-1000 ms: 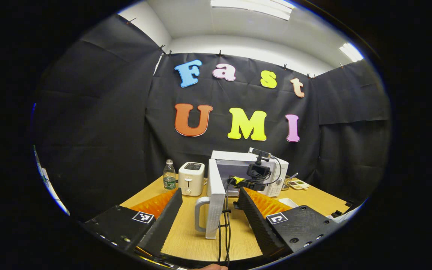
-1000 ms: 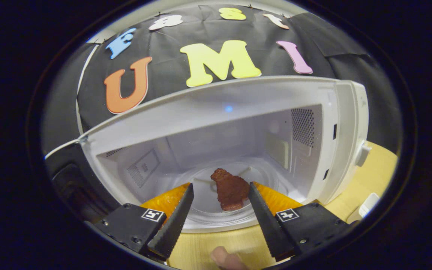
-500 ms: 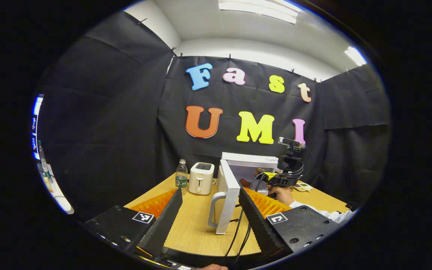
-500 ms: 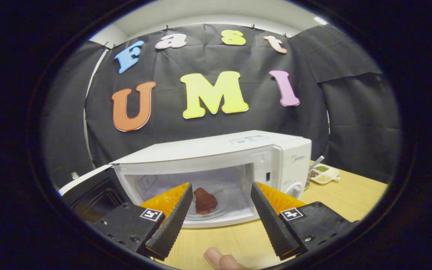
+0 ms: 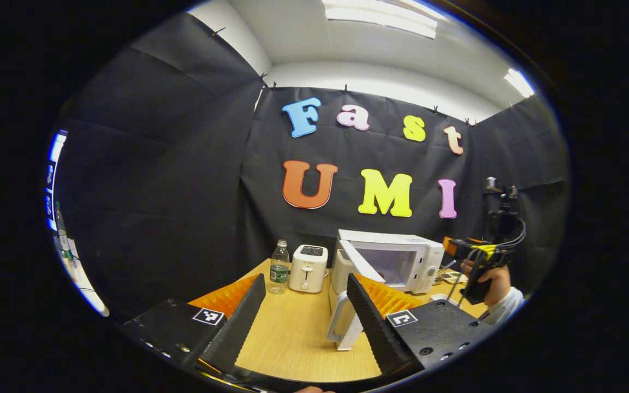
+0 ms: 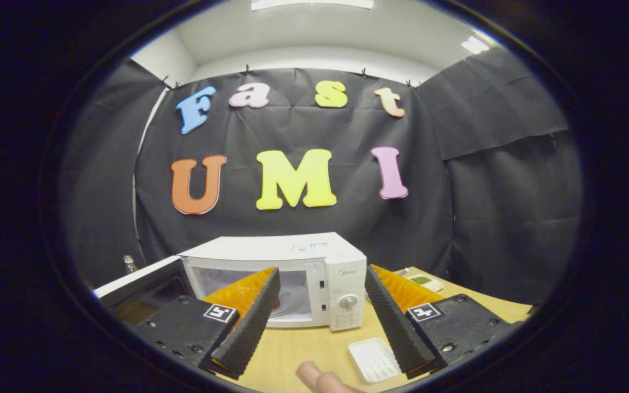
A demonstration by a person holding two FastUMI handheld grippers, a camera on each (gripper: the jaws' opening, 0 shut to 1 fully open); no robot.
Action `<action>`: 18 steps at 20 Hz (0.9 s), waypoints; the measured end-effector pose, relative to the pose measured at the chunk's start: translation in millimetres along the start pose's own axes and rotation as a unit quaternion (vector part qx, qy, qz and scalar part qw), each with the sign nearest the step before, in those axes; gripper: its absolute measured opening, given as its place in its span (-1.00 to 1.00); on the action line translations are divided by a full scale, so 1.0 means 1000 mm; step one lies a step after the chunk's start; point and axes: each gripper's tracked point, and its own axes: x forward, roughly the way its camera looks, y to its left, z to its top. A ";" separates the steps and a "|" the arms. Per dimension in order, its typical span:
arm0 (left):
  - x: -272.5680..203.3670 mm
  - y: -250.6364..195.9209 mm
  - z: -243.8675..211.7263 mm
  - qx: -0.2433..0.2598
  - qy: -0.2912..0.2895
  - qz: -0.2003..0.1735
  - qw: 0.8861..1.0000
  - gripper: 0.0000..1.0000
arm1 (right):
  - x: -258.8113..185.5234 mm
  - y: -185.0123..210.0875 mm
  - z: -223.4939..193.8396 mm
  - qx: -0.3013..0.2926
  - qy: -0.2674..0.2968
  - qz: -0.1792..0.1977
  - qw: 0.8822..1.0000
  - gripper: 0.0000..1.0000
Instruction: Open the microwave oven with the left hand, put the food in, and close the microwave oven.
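Note:
The white microwave (image 6: 292, 256) stands on the wooden table (image 6: 303, 349) with its door (image 6: 140, 286) swung open to the left. A sliver of the brown food (image 6: 277, 301) shows on the turntable inside, mostly hidden by one finger of my right gripper. My right gripper (image 6: 321, 270) hovers open and empty, well back from the oven. In the left gripper view the microwave (image 5: 402, 256) sits past the open door (image 5: 350, 284) and its handle (image 5: 337, 327). My left gripper (image 5: 304, 277) is open and empty, short of the door. The right gripper (image 5: 481, 251), held by a hand, is raised at the right.
A white toaster (image 5: 308, 267) and a water bottle (image 5: 278, 267) stand left of the microwave. A small empty white tray (image 6: 372, 357) lies on the table near my right gripper. A dish of condiments (image 6: 426, 281) sits right of the oven. A thumb (image 6: 314, 376) shows at the bottom edge.
My right gripper has drawn back out of the oven cavity and away, leaving the food on the turntable. The left gripper has shifted left and back; the door stays open.

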 end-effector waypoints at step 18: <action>0.106 -0.001 -0.090 0.016 0.039 -0.014 0.999 -1.00 | -0.175 -0.107 0.074 -0.041 -0.029 0.046 0.998 0.97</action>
